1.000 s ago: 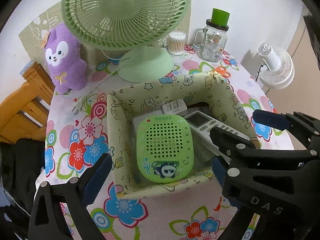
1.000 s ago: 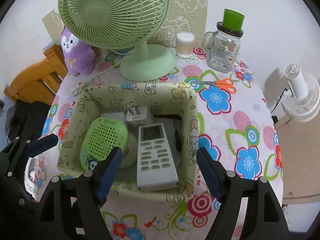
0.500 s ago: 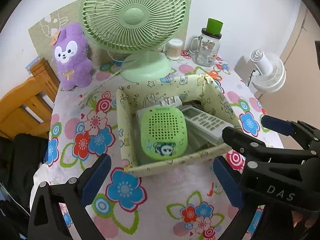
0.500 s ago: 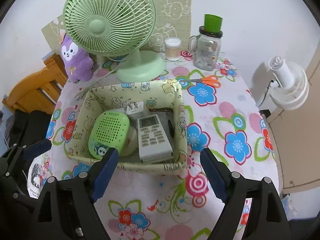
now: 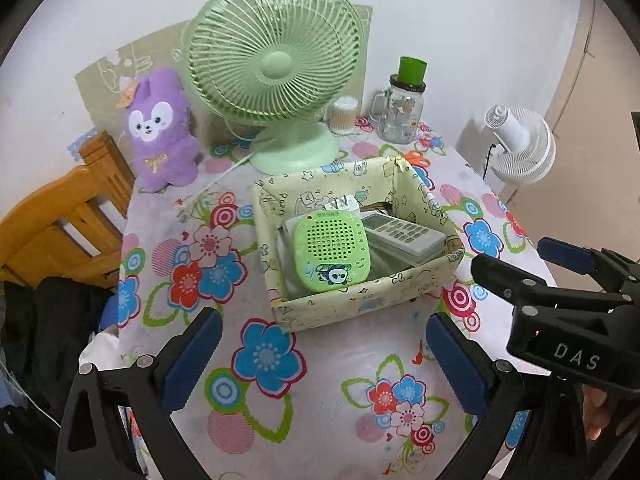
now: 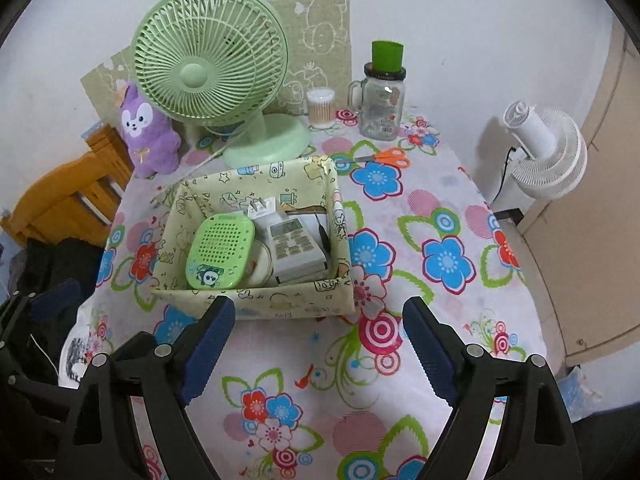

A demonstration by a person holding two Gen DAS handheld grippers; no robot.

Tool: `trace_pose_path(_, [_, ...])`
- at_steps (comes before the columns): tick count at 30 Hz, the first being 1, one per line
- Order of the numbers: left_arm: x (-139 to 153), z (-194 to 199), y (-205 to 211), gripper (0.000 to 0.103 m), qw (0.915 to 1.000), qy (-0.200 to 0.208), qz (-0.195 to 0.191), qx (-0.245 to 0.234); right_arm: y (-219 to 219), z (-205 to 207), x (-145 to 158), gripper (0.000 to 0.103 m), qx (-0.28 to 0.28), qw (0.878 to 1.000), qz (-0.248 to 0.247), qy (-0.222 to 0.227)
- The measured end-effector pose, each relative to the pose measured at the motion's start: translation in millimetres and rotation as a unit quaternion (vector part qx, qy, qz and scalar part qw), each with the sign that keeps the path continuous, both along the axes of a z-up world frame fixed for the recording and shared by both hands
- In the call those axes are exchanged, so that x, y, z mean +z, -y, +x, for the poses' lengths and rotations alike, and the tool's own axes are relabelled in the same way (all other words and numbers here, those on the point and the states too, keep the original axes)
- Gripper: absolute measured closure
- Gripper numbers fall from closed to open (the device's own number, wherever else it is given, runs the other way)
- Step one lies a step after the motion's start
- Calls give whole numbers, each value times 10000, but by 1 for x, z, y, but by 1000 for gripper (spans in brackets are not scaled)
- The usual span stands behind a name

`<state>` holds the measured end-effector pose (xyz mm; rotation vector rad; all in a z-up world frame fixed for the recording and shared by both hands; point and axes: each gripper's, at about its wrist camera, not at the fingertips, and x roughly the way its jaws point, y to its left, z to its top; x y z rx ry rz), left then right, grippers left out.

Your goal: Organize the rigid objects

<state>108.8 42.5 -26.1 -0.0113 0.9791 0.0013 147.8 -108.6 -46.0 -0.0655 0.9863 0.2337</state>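
A pale green cartoon-print fabric box (image 5: pixel 360 302) (image 6: pixel 256 302) stands mid-table. Inside lie a green perforated panda speaker (image 5: pixel 330 250) (image 6: pixel 220 250), a white remote control (image 5: pixel 404 234) (image 6: pixel 296 250), a white plug adapter (image 6: pixel 262 210) and a round white item (image 6: pixel 260 262). My left gripper (image 5: pixel 324 360) is open and empty, near the table's front edge, short of the box. My right gripper (image 6: pixel 316 344) is open and empty, also in front of the box; it shows at the right of the left wrist view (image 5: pixel 560 268).
Behind the box stand a green desk fan (image 6: pixel 212 72), a purple plush toy (image 6: pixel 146 132), a cotton-swab jar (image 6: pixel 320 108) and a glass mug-jar with a green cup on top (image 6: pixel 380 104). Orange scissors (image 6: pixel 388 157) lie behind the box. A wooden chair (image 5: pixel 60 220) and white fan (image 6: pixel 548 152) flank the table.
Both grippers have drawn back and up from the box, which now looks smaller and farther. Both stay open and empty. The box's contents have not moved.
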Motion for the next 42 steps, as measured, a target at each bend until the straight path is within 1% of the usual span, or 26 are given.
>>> trace_pose_path(5, [8, -14, 0, 0, 9998, 114, 25, 179, 4, -9, 10, 11, 162, 9998, 6, 97])
trace_pose_path(13, [18, -43, 5, 0, 9977, 142, -175, 632, 15, -29, 23, 10, 476, 9987, -2, 163])
trace_pose_path(15, [21, -50, 8, 0, 9971, 105, -192, 722, 18, -37, 26, 10, 517, 9985, -15, 180])
trace_pose_path(18, [28, -62, 13, 0, 9962, 189, -178, 834, 23, -48, 31, 10, 608, 9980, 8, 182])
trace_pose_path(22, [35, -79, 22, 0, 9955, 281, -67, 898, 28, -64, 37, 10, 682, 9974, -43, 247])
trace_pose_path(28, [46, -101, 38, 0, 9956, 379, 102, 852, 35, -90, 52, 10, 594, 9961, -215, 620])
trace_pose_path(32, [57, -114, 44, 0, 9949, 491, 69, 879, 48, -105, 64, 10, 502, 9961, -121, 717])
trace_pose_path(36, [70, -125, 57, 0, 9939, 650, 279, 847, 57, -117, 74, 10, 394, 9960, -130, 793])
trace_pose_path(42, [80, -138, 67, 0, 9941, 732, 202, 778, 67, -132, 89, 10, 310, 9949, -184, 939])
